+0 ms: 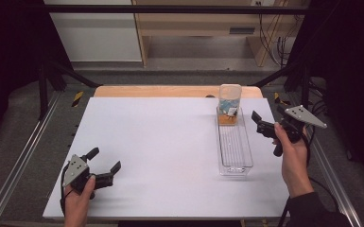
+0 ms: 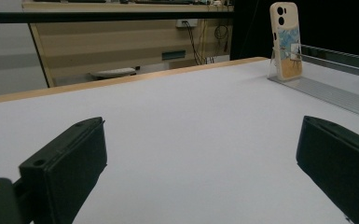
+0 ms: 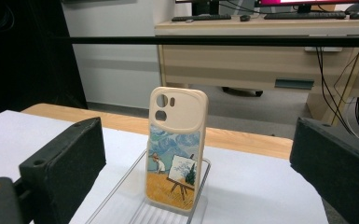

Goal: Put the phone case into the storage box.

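A cream phone case [image 1: 229, 105] with a painted scene stands upright at the far end of a long clear tray [image 1: 236, 156] on the right of the white table. My right gripper [image 1: 267, 114] hovers just right of the case, open, jaws pointing toward it. In the right gripper view the phone case [image 3: 177, 149] stands between the two spread jaws, a short way ahead, in the tray [image 3: 121, 198]. My left gripper [image 1: 105, 160] rests open near the front left of the table, holding nothing. Its view shows the phone case [image 2: 286, 42] and tray [image 2: 335, 95] far off at the right.
A white sheet [image 1: 160, 142] covers the table, with a wooden edge [image 1: 170, 91] at the back. Metal rails [image 1: 19, 165] run along both sides. A black bar [image 1: 170, 8] crosses overhead. A wooden desk [image 3: 261, 60] stands behind.
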{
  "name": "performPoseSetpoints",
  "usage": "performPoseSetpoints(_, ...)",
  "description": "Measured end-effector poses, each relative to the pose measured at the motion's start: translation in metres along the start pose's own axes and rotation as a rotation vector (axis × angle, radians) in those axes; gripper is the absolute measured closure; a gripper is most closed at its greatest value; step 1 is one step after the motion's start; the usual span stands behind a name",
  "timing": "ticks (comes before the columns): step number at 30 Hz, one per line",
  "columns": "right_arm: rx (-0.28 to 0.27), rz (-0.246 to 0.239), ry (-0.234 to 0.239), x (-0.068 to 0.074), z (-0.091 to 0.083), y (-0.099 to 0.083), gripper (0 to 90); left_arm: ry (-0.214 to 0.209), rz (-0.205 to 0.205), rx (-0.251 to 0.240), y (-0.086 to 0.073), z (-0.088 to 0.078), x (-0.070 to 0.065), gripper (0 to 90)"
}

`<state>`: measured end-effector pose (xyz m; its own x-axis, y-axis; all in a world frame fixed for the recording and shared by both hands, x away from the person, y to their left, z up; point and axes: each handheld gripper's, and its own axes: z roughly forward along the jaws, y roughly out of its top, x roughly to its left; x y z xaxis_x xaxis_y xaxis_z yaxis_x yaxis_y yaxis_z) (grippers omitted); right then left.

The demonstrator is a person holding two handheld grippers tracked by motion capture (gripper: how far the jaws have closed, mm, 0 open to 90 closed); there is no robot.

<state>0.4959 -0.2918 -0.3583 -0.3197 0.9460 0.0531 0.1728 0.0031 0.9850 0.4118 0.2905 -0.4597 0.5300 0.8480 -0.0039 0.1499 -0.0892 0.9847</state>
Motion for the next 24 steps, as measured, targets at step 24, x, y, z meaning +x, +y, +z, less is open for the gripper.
performPoseSetpoints(24, -0.024, 0.005, 0.033, 0.001, -0.022, -0.025, 3.4, 0.015, -0.058, -0.035, -0.001, -0.011, 0.012, 1.5)
